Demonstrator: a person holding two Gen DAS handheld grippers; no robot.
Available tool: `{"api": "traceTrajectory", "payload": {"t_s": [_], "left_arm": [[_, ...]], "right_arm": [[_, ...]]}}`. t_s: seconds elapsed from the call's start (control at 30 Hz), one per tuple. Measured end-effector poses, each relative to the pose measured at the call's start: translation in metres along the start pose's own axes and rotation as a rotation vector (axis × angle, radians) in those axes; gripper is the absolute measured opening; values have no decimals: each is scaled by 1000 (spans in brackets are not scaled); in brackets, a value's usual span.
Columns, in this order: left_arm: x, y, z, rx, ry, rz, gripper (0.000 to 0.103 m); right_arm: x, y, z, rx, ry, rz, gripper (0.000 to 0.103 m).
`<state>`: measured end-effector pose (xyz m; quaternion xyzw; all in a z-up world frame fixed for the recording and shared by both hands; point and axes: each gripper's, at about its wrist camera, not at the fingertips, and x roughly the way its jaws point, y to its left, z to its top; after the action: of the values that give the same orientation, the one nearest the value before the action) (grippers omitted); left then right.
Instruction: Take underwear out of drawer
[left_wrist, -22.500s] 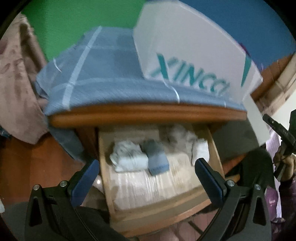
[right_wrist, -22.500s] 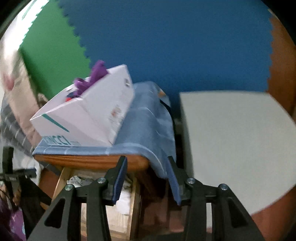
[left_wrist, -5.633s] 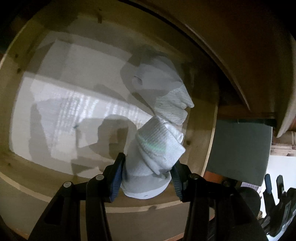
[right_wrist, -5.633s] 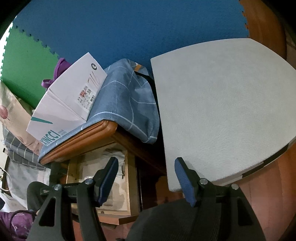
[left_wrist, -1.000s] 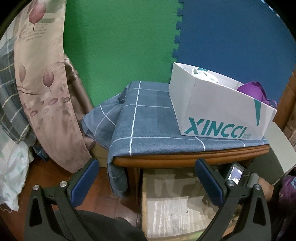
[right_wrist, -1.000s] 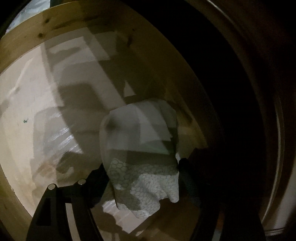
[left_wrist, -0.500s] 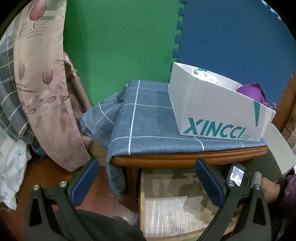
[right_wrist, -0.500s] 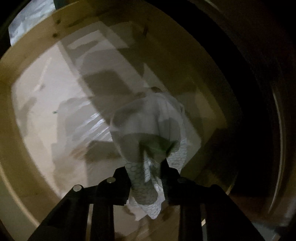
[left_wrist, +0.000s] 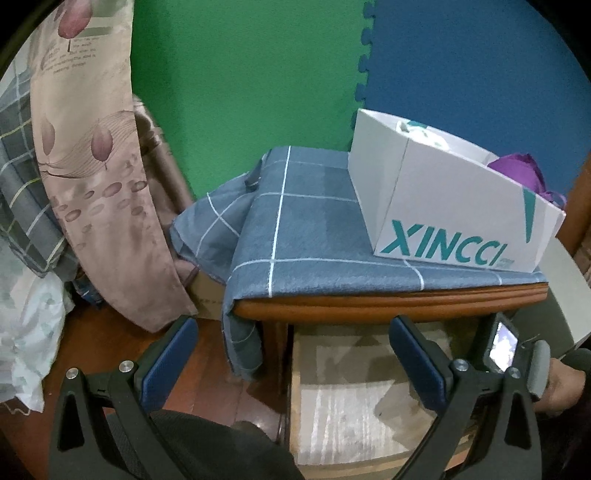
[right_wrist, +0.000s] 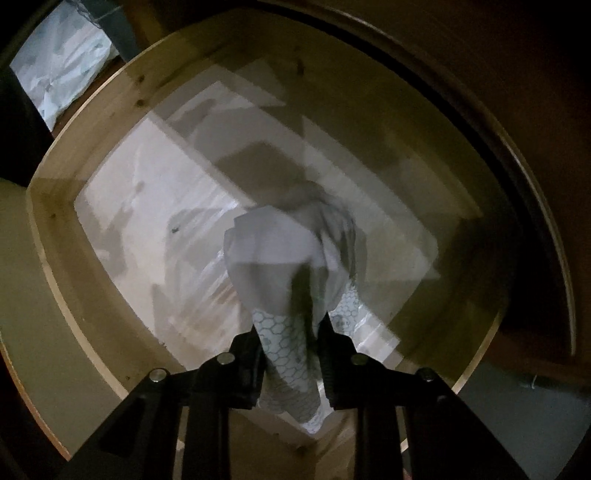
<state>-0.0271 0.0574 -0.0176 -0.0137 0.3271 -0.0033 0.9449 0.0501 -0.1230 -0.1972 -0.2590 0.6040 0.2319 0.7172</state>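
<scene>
Now the right gripper (right_wrist: 291, 354), having just been closing, is pinching the pale underwear (right_wrist: 291, 266) above the drawer (right_wrist: 92, 122) floor to lift it clear, while the left gripper (left_wrist: 291, 350) is waiting spread near the drawer front.

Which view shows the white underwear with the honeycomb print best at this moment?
The right wrist view. There the underwear hangs pinched in the right gripper, over the lined drawer floor. The left wrist view shows none of it: only the open drawer front beneath the table and the empty, open left gripper.
</scene>
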Motion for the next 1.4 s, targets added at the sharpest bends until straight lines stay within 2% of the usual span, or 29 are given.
{"api": "traceTrajectory", "payload": {"t_s": [0.2,0.4,0.53,0.8,0.97,1.07,1.17,1.23,1.3,1.33,1.4], "left_arm": [[4,0,-1,13,19,30,102],[7,0,-2,21,38,48,102],[6,0,-2,24,39,47,102],[6,-1,-4,43,47,55,102],[7,-2,-3,53,52,58,102],[7,-3,-3,55,51,59,102],[8,-3,-3,53,52,59,102],[7,-3,-4,53,51,58,102],[8,-3,-4,54,51,59,102],[8,-3,-3,55,51,60,102],[8,-3,-3,54,50,61,102]], "right_arm": [[-6,-3,8,-10,-3,14,24],[-25,-4,-2,-1,-38,61,23],[-29,2,-15,31,-73,112,22],[-72,14,-26,151,-179,268,21],[-116,6,-29,261,-294,448,20],[-158,1,-30,302,-391,526,20],[-209,-12,-32,342,-527,614,19],[-248,-25,-33,359,-627,642,18],[-277,-39,-33,378,-701,654,9],[-292,-48,-32,388,-736,656,8],[-317,-67,-27,412,-797,619,8]]}}
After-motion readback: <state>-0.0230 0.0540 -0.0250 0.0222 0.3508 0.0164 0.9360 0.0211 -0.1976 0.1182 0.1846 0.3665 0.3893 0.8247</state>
